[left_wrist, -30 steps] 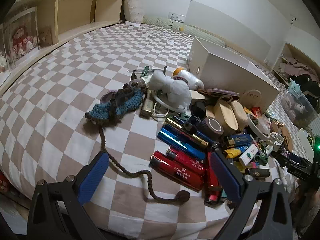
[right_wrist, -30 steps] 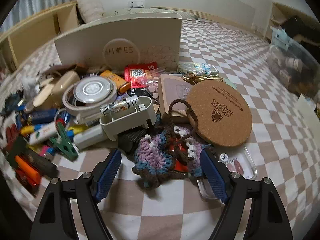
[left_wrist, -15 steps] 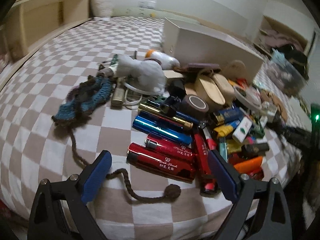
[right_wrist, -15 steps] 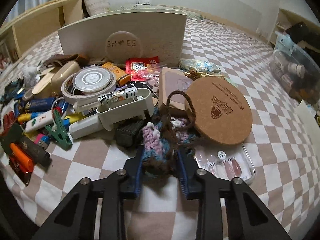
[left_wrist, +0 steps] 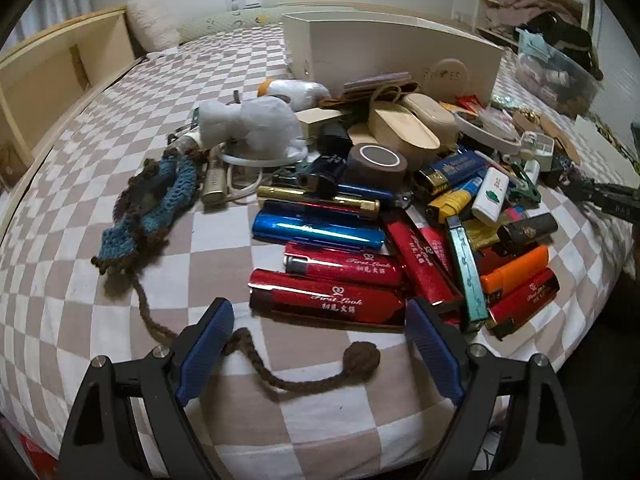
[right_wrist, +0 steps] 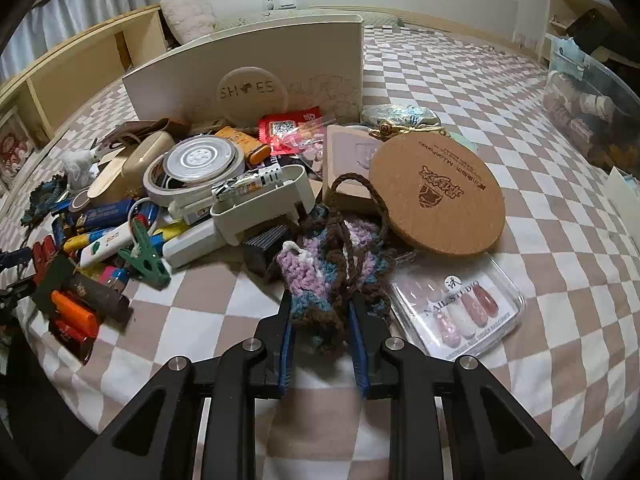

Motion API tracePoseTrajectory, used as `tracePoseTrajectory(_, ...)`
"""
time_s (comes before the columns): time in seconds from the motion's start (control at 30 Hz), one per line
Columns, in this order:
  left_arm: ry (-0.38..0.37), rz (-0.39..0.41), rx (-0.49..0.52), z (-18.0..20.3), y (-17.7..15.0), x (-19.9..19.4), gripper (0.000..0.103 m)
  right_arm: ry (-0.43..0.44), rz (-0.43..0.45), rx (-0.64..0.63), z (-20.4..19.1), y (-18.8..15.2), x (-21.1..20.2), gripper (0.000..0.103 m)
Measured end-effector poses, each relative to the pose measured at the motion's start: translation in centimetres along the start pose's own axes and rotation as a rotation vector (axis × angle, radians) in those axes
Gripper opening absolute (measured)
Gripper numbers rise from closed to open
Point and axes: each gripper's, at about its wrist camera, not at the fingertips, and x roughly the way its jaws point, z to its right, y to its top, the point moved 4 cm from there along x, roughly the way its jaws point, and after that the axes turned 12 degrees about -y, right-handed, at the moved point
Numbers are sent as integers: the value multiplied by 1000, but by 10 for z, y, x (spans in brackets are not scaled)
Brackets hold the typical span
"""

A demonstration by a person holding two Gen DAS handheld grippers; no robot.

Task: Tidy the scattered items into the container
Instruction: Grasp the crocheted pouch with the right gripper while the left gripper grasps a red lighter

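A heap of small items lies on a checked bed in front of a white shoe box (right_wrist: 256, 68), which also shows in the left wrist view (left_wrist: 392, 52). My right gripper (right_wrist: 322, 312) is shut on a purple, blue and brown crocheted pouch (right_wrist: 324, 272) whose cord loops over a cork coaster (right_wrist: 436, 192). My left gripper (left_wrist: 316, 328) is open and empty, just short of a red lighter (left_wrist: 328, 300), with a brown braided cord (left_wrist: 304, 372) between its fingers. A blue crocheted pouch (left_wrist: 152, 208) lies to the left.
Lighters in several colours (left_wrist: 440, 240), tape rolls (right_wrist: 192, 168), a green clip (right_wrist: 148, 260), a white tray (right_wrist: 264, 204) and a nail set case (right_wrist: 460, 312) crowd the bed. A wooden shelf (left_wrist: 60, 76) runs along the left. A clear bin (right_wrist: 588, 112) stands at right.
My right gripper closed on the purple crocheted pouch and has lifted it slightly. My left gripper, still open, swung right and moved closer to the red lighters.
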Motion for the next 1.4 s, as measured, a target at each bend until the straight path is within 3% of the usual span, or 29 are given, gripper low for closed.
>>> tracePoseTrajectory(0.2,9,-14,72,4,2,9,88,44,-15,8,-2,-5,-7,22)
tracePoseTrajectory(0.27,6,-12,74,5,3,9,83,88,-33,25,-4,-7,-9,13)
tracePoseTrajectory(0.33,12,-8,76,6,3,9,83,124,-49,37,-7,-11,-11,12)
tracePoseTrajectory(0.77,12,36,1,16,0,-4,82,183,-38,48,-15,-16,-30,5)
tracePoseTrajectory(1.13,-19,89,-62,19,8,-21,82,109,-3,43,-16,-9,-23,6)
tracePoseTrajectory(1.2,-30,100,-71,20,9,-25,82,111,-11,46,-17,-9,-20,15)
tracePoseTrajectory(1.23,-35,105,-75,21,10,-27,82,106,-14,51,-17,-9,-19,45)
tracePoseTrajectory(1.27,-39,110,-77,22,11,-29,82,100,-18,59,-17,-9,-18,85)
tracePoseTrajectory(1.3,-42,115,-78,23,12,-31,82,105,-21,70,-16,-9,-18,95)
tracePoseTrajectory(1.4,-50,125,-77,28,15,-35,82,178,-56,113,-14,-11,-16,96)
